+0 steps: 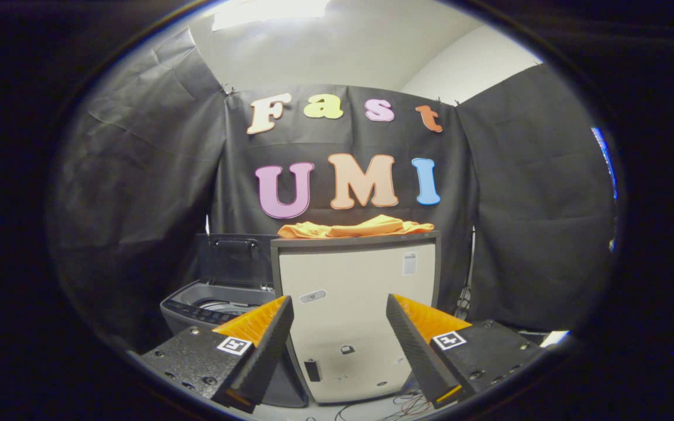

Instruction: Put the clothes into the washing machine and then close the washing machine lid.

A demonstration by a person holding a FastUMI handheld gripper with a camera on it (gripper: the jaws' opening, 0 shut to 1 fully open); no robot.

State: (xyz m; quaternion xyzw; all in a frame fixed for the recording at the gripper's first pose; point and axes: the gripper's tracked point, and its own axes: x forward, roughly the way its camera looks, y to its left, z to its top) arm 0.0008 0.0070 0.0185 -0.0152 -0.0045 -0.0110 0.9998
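Clothes (356, 227) lying crosswise, fingers (267, 345) apart

The gripper (340, 327) is showing two wedge-shaped fingers (267, 345) with ribbed inner faces at the frame's bottom, each mounted on a speckled, screw-studded block bearing a square black-and-white marker (234, 345).

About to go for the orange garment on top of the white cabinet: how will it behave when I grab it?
The orange garment lies flat and rumpled, so it is probably floppy and will drape and trail. It looks thin, likely light. The open gripper is short of it, so pinch a raised fold.
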